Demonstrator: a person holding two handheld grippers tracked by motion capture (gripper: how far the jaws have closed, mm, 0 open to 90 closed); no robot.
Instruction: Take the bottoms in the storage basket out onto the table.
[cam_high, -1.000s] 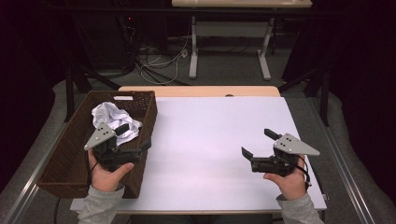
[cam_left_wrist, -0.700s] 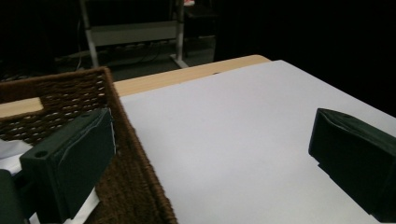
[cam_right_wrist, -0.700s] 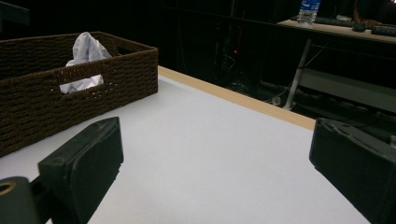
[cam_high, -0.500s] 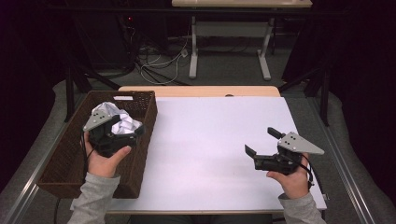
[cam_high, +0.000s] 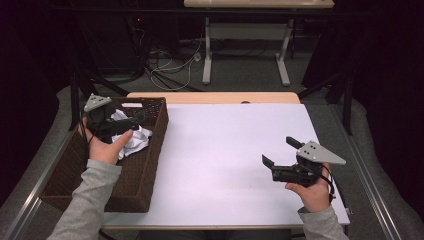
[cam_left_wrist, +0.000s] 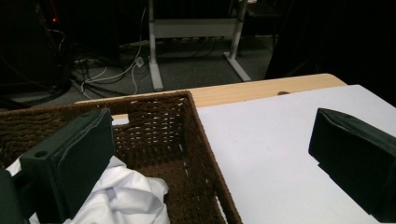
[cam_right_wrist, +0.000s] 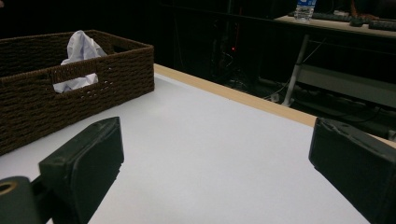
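Note:
A brown wicker basket stands on the left side of the white table, with a crumpled white cloth inside it. My left gripper hovers over the cloth inside the basket and is open. In the left gripper view the left jaw hangs above the cloth and the right jaw is past the basket wall, over the table. My right gripper is held open low over the table's right side, nothing between its jaws. From the right gripper view the basket and cloth lie far to the left.
A wooden strip borders the table's far edge. Beyond it are a white-legged desk and loose cables on the floor. A water bottle stands on that far desk. Dark floor surrounds the table.
My left gripper has moved from the basket's near right wall back and to the left, ending above the cloth. The right gripper has drifted slightly to the right and stays open.

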